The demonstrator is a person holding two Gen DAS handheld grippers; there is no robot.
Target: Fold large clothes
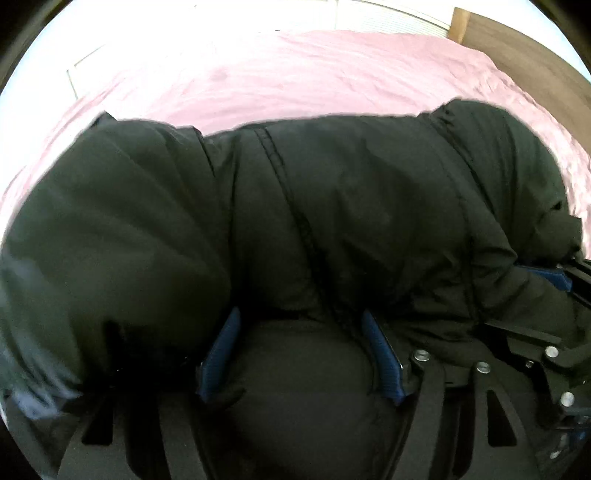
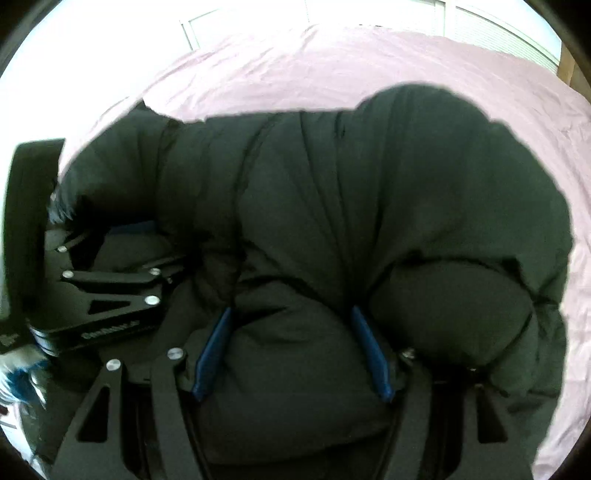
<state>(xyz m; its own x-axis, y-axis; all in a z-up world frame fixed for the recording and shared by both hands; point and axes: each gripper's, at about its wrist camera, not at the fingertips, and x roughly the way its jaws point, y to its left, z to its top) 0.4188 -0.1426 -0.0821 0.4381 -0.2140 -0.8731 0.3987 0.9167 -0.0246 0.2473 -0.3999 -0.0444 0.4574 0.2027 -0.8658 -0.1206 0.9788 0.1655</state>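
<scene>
A big black padded jacket point(image 1: 332, 203) lies bunched in a thick roll on a pink bed sheet point(image 1: 295, 74). My left gripper point(image 1: 300, 314) has its blue pads point(image 1: 221, 354) pressed against both sides of a fat fold of the jacket that fills the gap. In the right wrist view the same jacket point(image 2: 369, 203) bulges between the blue pads point(image 2: 371, 354) of my right gripper point(image 2: 291, 309), which also grips a thick fold. The two grippers sit side by side on the near edge of the jacket: the right one point(image 1: 554, 280) shows at the left view's right edge, the left one point(image 2: 110, 280) at the right view's left edge.
The pink sheet point(image 2: 332, 66) stretches beyond and to the sides of the jacket. A wooden board point(image 1: 517, 48) stands at the far right of the bed. Bright white panels point(image 2: 240, 18) line the back.
</scene>
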